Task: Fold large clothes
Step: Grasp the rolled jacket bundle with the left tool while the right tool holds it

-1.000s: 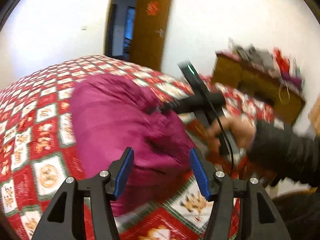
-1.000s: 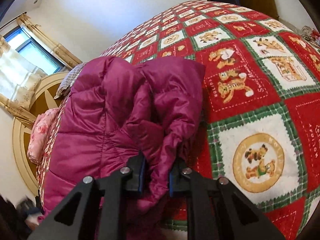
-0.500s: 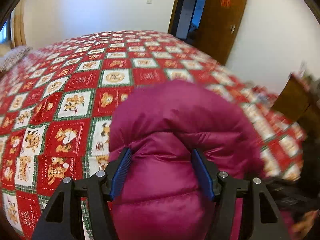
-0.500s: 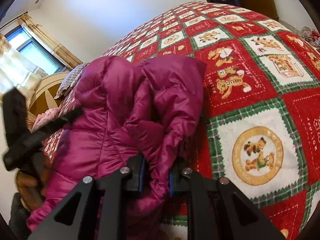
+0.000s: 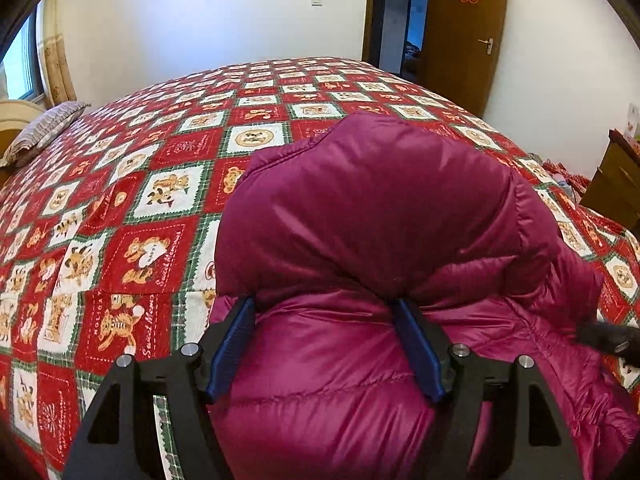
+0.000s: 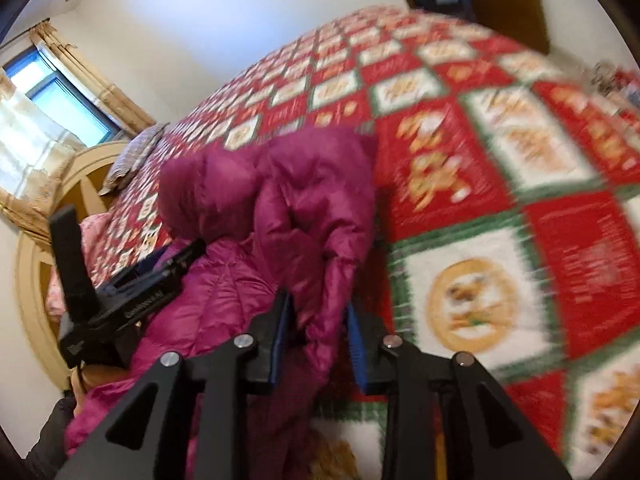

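Note:
A magenta puffer jacket (image 5: 380, 220) lies bunched and folded on the red patchwork quilt (image 5: 152, 208). My left gripper (image 5: 324, 312) straddles a puffy fold of it. Its jaws are opening and the blue pad faces show, so they are not pressing. In the blurred right wrist view the jacket (image 6: 304, 208) hangs as a narrow fold between the jaws of my right gripper (image 6: 318, 320). Those jaws are opening too, with a gap beside the right pad. The left tool's black housing (image 6: 120, 300) rests on the jacket's left side.
The quilt-covered bed (image 6: 520, 160) stretches away on all sides. A striped pillow (image 5: 44, 132) and a round headboard (image 6: 36, 264) sit at its head. A brown door (image 5: 464, 32) and a wooden cabinet (image 5: 616, 184) stand to the right. A dark sleeve (image 6: 52, 440) shows at the lower left.
My left gripper swung over onto the jacket and its jaws widened around the fold. My right gripper's jaws came apart off the pinched fold and the tool lifted, blurring its view.

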